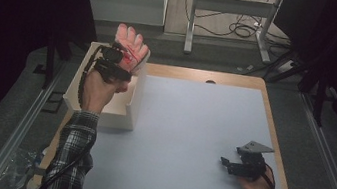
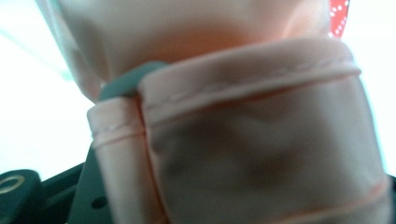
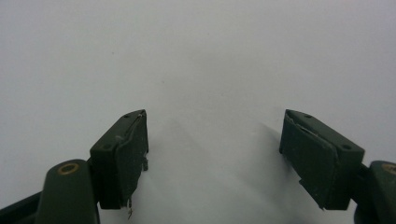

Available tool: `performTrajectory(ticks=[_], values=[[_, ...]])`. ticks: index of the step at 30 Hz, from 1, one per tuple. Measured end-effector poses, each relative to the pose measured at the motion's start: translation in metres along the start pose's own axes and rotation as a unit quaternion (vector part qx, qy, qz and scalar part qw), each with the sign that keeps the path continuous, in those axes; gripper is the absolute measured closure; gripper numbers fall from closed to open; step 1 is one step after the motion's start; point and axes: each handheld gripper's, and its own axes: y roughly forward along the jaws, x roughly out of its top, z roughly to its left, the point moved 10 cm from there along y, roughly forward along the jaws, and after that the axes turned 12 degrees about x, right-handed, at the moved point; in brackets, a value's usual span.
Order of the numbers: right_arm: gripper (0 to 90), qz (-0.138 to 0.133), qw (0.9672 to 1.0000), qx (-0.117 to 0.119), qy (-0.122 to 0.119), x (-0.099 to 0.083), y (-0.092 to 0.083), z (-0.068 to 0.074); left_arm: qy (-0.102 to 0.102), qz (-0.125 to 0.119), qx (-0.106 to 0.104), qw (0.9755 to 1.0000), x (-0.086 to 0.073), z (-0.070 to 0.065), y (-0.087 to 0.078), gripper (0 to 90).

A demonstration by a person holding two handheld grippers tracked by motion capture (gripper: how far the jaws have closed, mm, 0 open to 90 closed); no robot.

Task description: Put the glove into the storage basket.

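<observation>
Two hand-held grippers are seen in the high view. No writing can be read anywhere. The left hand-held gripper [image 1: 122, 56] is lifted over a white box [image 1: 130, 114] at the far left of the desk [image 1: 191, 128], and it is clenched on a pink glove [image 1: 131, 43] that stands up above the box opening; what is inside the box I cannot tell. The right hand-held gripper [image 1: 226, 165] rests low at the near right of the desk, pointing left.

From the left gripper view, the pink glove [image 2: 252, 140] is very close and blurred, its stitched cuff clamped around a dark jaw.

From the right gripper view, the jaws stand wide apart, released, over the bare desk [image 3: 201, 60].
</observation>
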Motion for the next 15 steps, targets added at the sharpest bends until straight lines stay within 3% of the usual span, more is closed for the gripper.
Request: performTrajectory(ticks=[8,15], values=[[23.9,0.0,1.0,0.0,0.0,0.0,0.0,0.0,-0.018,0.012,0.02,0.9996,-0.01,0.017,0.016,44.0],[23.9,0.0,1.0,0.0,0.0,0.0,0.0,0.0,-0.029,0.019,0.025,0.9991,-0.018,0.02,0.039,43.1]])
